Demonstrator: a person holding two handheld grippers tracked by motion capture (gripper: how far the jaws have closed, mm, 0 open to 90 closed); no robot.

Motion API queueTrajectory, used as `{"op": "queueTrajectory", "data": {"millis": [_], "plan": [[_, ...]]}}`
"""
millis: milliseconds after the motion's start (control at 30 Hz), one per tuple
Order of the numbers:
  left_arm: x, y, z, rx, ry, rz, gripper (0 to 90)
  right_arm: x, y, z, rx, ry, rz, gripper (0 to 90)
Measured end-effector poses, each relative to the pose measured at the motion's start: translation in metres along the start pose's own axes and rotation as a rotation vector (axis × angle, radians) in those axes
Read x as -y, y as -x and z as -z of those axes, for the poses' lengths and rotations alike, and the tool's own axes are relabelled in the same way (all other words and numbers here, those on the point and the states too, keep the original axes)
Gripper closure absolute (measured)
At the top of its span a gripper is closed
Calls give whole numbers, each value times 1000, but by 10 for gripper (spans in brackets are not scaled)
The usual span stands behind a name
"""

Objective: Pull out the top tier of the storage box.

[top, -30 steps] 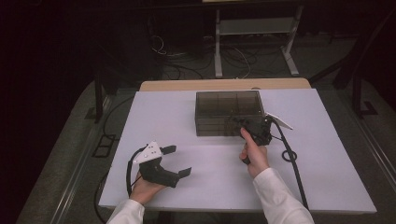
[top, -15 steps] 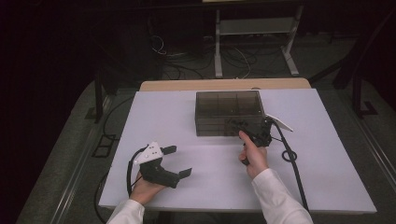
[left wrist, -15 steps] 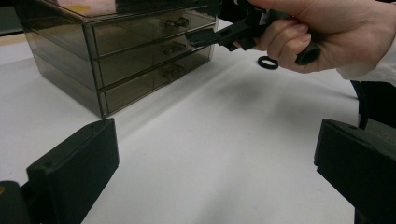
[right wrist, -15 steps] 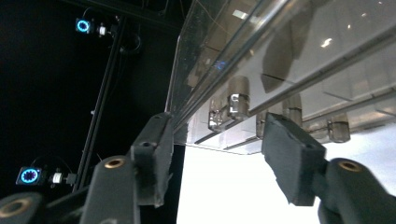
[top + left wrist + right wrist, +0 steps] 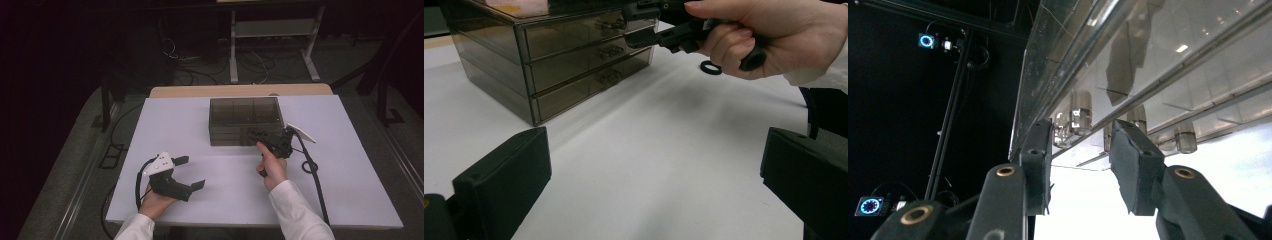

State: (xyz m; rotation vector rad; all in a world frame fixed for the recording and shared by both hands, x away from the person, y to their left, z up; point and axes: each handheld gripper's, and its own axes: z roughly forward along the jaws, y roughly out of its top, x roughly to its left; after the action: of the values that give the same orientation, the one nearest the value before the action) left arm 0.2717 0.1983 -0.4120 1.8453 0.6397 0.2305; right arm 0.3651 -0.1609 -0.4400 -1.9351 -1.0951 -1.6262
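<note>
**Knob grip at risk of slipping**

On the white counter [image 5: 200,130], near its far edge, stood the smoky drawer cabinet [image 5: 245,120]. The right gripper [image 5: 1080,150] had just been closing, its fingers [image 5: 1135,165] apart around the top drawer's knob [image 5: 1079,117], not yet pressing. Off-centre closure could have missed the knob or dragged the light cabinet. The left gripper [image 5: 192,172] rested wide apart near the near edge.

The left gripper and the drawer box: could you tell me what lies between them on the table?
Nothing: bare white table runs from the left gripper to the drawer box, as its own view shows.
</note>
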Motion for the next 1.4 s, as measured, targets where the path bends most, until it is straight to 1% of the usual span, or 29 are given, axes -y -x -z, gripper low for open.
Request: {"op": "queueTrajectory", "data": {"millis": [233, 367, 833, 967, 1000, 1400], "plan": [[0, 0, 0, 0, -2, -1, 0, -1, 2, -2, -1, -8, -7, 680], [0, 0, 0, 2, -3, -1, 0, -3, 4, -2, -9, -13, -8, 701], [0, 0, 0, 1, -4, 0, 0, -4, 5, -4, -31, -19, -18, 726], [0, -1, 0, 1, -4, 0, 0, -4, 5, -4, -38, -17, -19, 754], [0, -1, 0, 1, -4, 0, 0, -4, 4, -4, -41, -13, -17, 778], [0, 0, 0, 1, -5, -1, 0, -4, 4, -4, -39, -14, -9, 789]]}}
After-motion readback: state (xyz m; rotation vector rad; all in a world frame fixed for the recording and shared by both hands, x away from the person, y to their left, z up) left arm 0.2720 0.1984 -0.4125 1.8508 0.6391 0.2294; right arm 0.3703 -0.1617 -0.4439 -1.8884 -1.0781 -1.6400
